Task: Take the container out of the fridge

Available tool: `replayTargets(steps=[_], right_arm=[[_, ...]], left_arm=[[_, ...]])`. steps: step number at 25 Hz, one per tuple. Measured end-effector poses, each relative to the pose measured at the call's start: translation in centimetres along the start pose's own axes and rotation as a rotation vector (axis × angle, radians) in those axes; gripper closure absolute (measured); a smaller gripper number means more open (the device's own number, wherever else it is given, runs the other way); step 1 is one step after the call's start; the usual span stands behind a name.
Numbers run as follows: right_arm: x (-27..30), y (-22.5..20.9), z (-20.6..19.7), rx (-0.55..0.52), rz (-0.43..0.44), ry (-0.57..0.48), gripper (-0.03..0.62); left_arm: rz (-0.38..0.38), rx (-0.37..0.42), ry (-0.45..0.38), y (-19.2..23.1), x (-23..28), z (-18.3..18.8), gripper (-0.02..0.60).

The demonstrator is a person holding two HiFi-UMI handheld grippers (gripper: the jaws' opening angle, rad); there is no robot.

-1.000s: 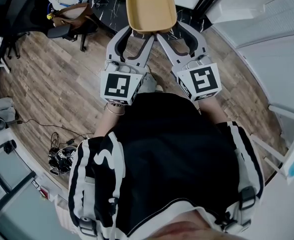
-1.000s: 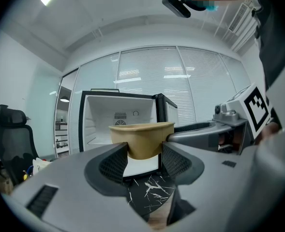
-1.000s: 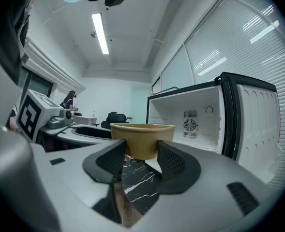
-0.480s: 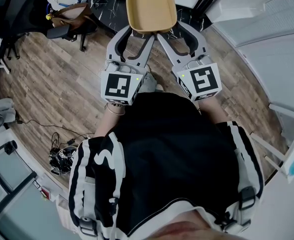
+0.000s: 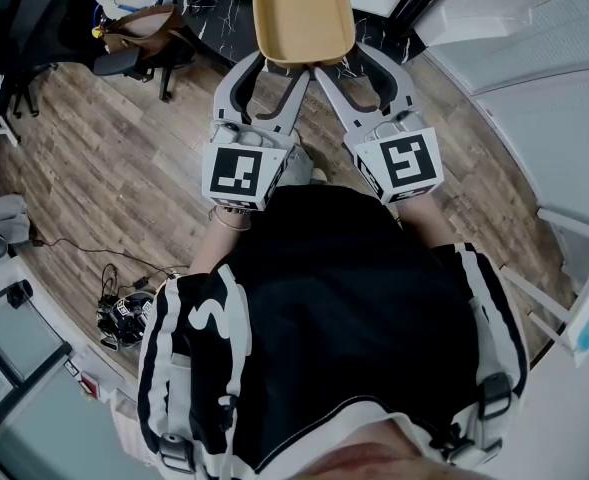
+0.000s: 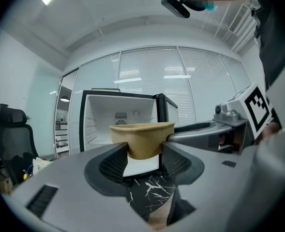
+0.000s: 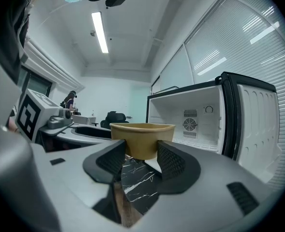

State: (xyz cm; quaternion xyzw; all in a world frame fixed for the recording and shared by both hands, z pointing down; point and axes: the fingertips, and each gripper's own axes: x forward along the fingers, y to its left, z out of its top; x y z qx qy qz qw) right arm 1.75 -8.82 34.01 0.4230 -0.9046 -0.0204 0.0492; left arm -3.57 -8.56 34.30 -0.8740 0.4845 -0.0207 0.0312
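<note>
Head view notes. Nearest the camera a person's black top with white stripes point(image 5: 324, 338) is seen. Ahead of it two marker cubes are carried side by side over the wood plank floor point(image 5: 104, 158).

- The left gripper point(image 5: 272, 71) is closed on the near left corner of a tan paper container point(image 5: 303, 13).
- The right gripper point(image 5: 344, 65) is clamped on its near right corner.
- Each gripper view shows the container's wall pressed between ribbed pads, and the open tub is held level.
- The weight is shared by both hands. Neither is nearer; the two reach the same distance forward.
- The container lies straight ahead of both grippers. Its long axis appears to run away from the person, though the far end is cut off by the frame.
- Below it a black marbled surface point(image 6: 149, 187) is seen.
- Beyond the container stands the small fridge point(image 7: 205, 120), with its door open and a white interior and rear fan grille showing.
- The container is held clear of the fridge, in the air in front of the opening.

Judgement: removal looks complete. Any further move would be a straight pull back toward the body, with both grips kept even so the tub is not twisted.
</note>
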Motion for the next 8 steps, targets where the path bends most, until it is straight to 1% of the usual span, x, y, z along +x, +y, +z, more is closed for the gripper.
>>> replayTargets(steps=[4, 8], right_arm=[[0.14, 0.14, 0.0, -0.005, 0.003, 0.0, 0.379], [0.23, 0.25, -0.02, -0.004, 0.004, 0.001, 0.379]], left_arm=[[0.009, -0.015, 0.012, 0.2, -0.17, -0.35, 0.354], [0.007, -0.004, 0.002, 0.29, -0.22, -0.21, 0.354]])
